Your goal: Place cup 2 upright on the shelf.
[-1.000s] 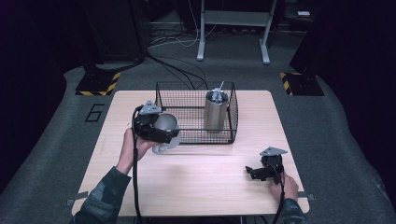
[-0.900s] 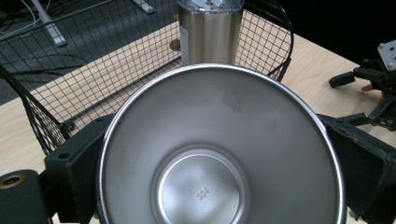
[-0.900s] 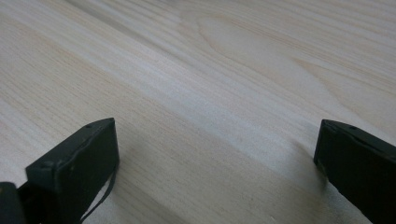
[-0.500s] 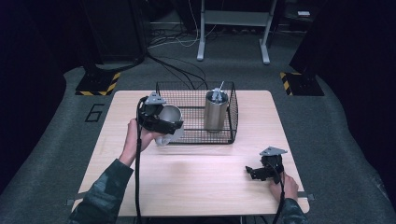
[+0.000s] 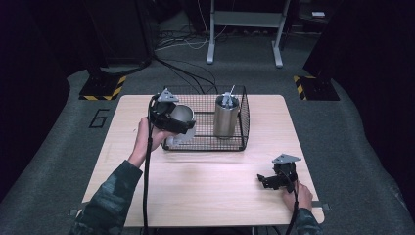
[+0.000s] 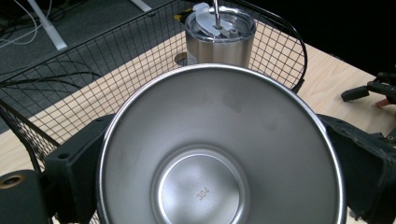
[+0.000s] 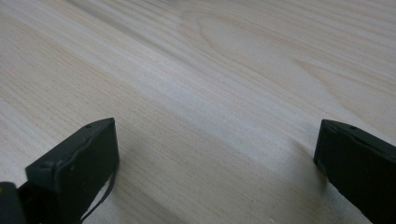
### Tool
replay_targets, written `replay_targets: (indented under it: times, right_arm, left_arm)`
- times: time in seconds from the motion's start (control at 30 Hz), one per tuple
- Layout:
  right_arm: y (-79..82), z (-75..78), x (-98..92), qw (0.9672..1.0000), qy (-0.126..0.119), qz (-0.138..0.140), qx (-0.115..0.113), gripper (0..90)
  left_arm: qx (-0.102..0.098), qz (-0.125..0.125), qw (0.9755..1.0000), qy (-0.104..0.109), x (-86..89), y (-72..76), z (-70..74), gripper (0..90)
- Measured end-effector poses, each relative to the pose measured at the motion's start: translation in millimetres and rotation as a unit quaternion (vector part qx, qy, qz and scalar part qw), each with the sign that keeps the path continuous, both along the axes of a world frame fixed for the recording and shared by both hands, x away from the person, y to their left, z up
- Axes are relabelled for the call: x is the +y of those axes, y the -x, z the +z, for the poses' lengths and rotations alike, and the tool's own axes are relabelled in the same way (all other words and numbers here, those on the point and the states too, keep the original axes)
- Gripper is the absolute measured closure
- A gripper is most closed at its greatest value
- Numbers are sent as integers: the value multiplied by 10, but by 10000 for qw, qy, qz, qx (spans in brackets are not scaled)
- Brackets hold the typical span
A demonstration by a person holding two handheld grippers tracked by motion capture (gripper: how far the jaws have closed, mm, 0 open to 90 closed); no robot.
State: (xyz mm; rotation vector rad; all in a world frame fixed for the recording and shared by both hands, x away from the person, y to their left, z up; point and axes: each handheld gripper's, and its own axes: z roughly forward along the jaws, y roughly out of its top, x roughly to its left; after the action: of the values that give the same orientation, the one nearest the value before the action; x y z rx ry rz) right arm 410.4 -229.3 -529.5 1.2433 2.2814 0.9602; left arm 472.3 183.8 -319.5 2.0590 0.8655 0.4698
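Observation:
My left gripper (image 5: 179, 122) is shut on an empty steel cup (image 5: 182, 115), held tilted over the left end of a black wire basket (image 5: 205, 145). In the left gripper view the cup (image 6: 219, 154) has its mouth toward the camera, clamped between both jaws, with the basket (image 6: 93, 60) behind it. A taller steel tumbler (image 5: 226, 117) with a clear lid and straw stands upright inside the basket; the same tumbler (image 6: 220, 37) is just beyond the cup. My right gripper (image 5: 266, 180) rests open near the table's front right, and between its fingers (image 7: 79, 163) lies bare wood.
The light wooden table (image 5: 195, 196) has free room in front of the basket and at both sides. Beyond the far edge are a dark floor, cables and a metal stand (image 5: 244, 29). My right gripper (image 6: 373, 88) appears far off in the left gripper view.
My left gripper has carried the cup up, away from me and to the right, from beside the basket's left front corner to over its left end. The right gripper has stayed put.

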Motion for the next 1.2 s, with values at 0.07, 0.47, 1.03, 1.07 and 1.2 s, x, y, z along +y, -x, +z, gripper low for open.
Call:
replay_targets:
  times: [0.07, 0.47, 1.03, 1.07, 1.2]
  right_arm:
    - [-1, 0, -1, 10000, 4, 5, -4, 0]
    - [0, 0, 0, 10000, 0, -1, 0, 0]
    - [0, 0, 0, 10000, 1, 0, -2, 0]
    - [0, 0, 0, 10000, 1, 0, -1, 0]
    - [0, 0, 0, 10000, 0, 0, 0, 0]
  left_arm:
    - [-19, -21, 10000, -23, -24, -18, 6, 62]
    - [33, 18, 10000, -19, -89, -187, 45, 62]
    - [55, 17, 10000, -19, -278, -465, 69, 62]
    - [61, 7, 10000, -42, -281, -476, 73, 62]
    - [78, 35, 9999, -55, -303, -545, 80, 62]
